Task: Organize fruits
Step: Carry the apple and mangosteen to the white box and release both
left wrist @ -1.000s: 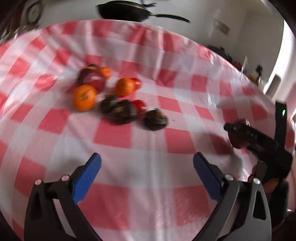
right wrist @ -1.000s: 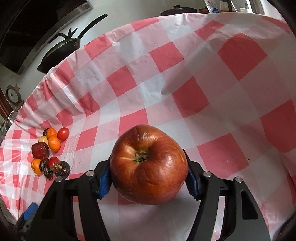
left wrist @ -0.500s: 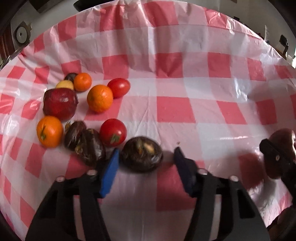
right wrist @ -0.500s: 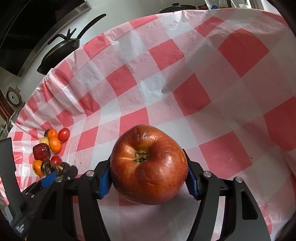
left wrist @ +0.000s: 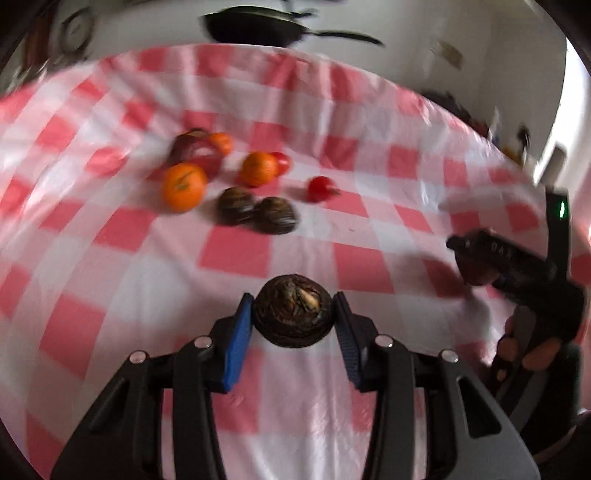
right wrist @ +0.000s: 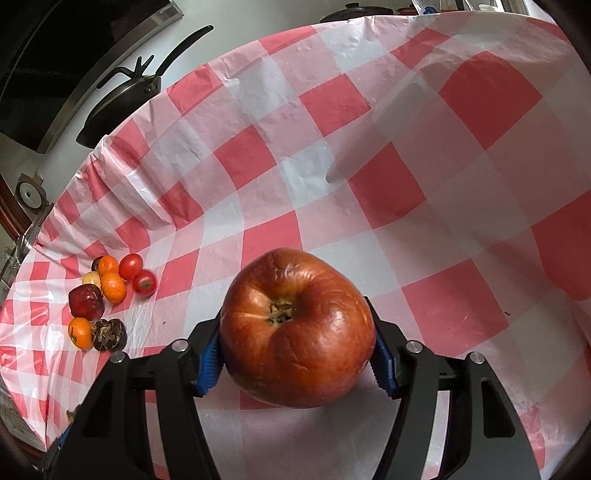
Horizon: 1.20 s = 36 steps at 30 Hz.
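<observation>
My left gripper [left wrist: 293, 308] holds a dark wrinkled fruit [left wrist: 291, 321] above the checked cloth; its blue pads touch both sides and the jaws are still closing. Beyond it lies the fruit pile: two oranges [left wrist: 183, 186], two more dark fruits [left wrist: 236, 205], a tomato [left wrist: 319, 188] lying apart and a dark red apple [left wrist: 195, 151]. My right gripper [right wrist: 297, 356] is shut on a big wrinkled red apple [right wrist: 295, 325] and hovers over the cloth. The left wrist view shows that gripper at the right [left wrist: 476, 258], with a hand behind it. In the right wrist view, the pile [right wrist: 103, 295] lies far left.
A red-and-white checked tablecloth [right wrist: 332, 166] covers the table. A black frying pan [left wrist: 258, 27] sits beyond the far edge, also in the right wrist view [right wrist: 122, 99]. A round gauge [right wrist: 29, 194] stands at the left edge.
My left gripper went in to the pile, closed on the nearest dark fruit and drew back with it. A tomato rolled away from the pile. The right gripper stayed put with its apple.
</observation>
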Available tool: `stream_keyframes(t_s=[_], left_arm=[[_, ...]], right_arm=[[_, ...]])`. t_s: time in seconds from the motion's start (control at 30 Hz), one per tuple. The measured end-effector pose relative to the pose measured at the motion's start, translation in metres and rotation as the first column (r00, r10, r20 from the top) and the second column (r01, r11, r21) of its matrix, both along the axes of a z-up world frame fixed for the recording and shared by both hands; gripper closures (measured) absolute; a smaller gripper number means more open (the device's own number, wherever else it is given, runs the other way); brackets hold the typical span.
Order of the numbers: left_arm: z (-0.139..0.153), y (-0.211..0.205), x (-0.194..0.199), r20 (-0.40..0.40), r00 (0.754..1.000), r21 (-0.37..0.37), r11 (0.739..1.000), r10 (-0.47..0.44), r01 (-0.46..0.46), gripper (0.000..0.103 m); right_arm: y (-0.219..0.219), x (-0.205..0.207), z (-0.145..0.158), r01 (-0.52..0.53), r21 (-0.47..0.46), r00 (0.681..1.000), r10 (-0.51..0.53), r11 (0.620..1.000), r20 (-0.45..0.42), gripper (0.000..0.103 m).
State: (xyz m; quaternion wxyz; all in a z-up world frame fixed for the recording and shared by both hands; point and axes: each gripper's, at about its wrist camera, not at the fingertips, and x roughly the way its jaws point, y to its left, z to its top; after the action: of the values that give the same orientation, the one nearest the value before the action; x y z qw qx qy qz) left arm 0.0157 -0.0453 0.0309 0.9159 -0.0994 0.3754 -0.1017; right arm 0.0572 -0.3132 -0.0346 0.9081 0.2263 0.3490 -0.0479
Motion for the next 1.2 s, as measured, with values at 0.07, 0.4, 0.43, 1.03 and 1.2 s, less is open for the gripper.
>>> stream_keyframes(t_s=[0.07, 0.4, 0.43, 1.03, 1.2], left_arm=[[0.0, 0.014, -0.003, 0.006, 1.0, -0.072, 0.997, 0.017, -0.017, 0.059], [-0.001, 0.022, 0.0, 0.003, 1.0, -0.132, 0.991, 0.009, -0.009, 0.059], [-0.002, 0.023, 0.0, -0.003, 1.0, -0.139, 0.99, 0.01, -0.01, 0.059], [0.003, 0.035, -0.003, 0.013, 0.999, -0.141, 0.989, 0.045, -0.043, 0.059], [0.011, 0.066, -0.019, 0.05, 0.993, -0.12, 0.988, 0.107, -0.1, 0.059]], right_arm=[[0.0, 0.0, 0.0, -0.001, 0.003, 1.0, 0.001, 1.0, 0.0, 0.039], [0.001, 0.001, -0.001, -0.012, 0.016, 1.0, 0.012, 1.0, 0.002, 0.039], [0.001, 0.0, -0.001, -0.014, 0.019, 1.0, 0.014, 1.0, 0.008, 0.039], [0.026, -0.003, 0.007, -0.122, 0.038, 0.991, 0.12, 0.992, 0.054, 0.039], [0.073, -0.011, 0.022, -0.262, 0.011, 0.963, 0.261, 0.965, 0.074, 0.039]])
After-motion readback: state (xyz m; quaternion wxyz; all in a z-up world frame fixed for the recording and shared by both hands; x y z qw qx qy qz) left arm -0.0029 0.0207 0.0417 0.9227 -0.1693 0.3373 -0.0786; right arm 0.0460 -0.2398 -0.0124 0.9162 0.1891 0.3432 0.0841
